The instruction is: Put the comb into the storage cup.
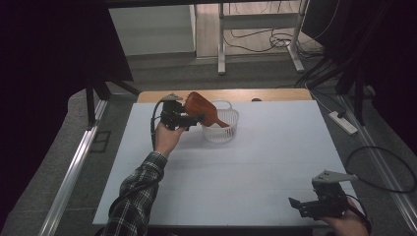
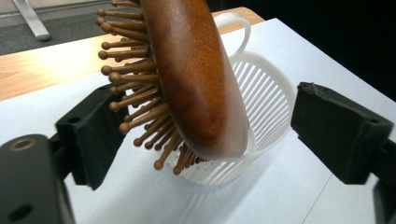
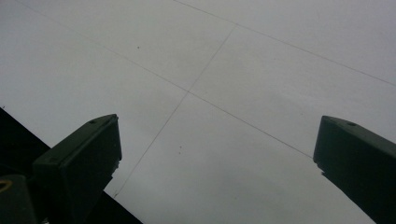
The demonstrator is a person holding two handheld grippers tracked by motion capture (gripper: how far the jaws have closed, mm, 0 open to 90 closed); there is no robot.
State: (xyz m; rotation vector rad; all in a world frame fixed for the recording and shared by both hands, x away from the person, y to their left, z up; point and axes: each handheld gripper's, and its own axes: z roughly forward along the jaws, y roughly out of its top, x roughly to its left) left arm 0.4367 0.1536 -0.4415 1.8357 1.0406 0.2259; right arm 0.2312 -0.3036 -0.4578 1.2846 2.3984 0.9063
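The wooden hairbrush point(image 1: 202, 109) stands tilted in the white slatted basket point(image 1: 221, 132) near the far edge of the table point(image 1: 255, 162). Its long axis slopes: the handle end rests down inside the basket, and the head rises up and to the left in the high view. The bristles point(image 2: 135, 112) face the left tongs point(image 1: 193, 119), whose jaws stand wide on either side of the head, pads clear of it. The right tongs point(image 1: 301, 205) rest wide and empty over the table's near right corner.
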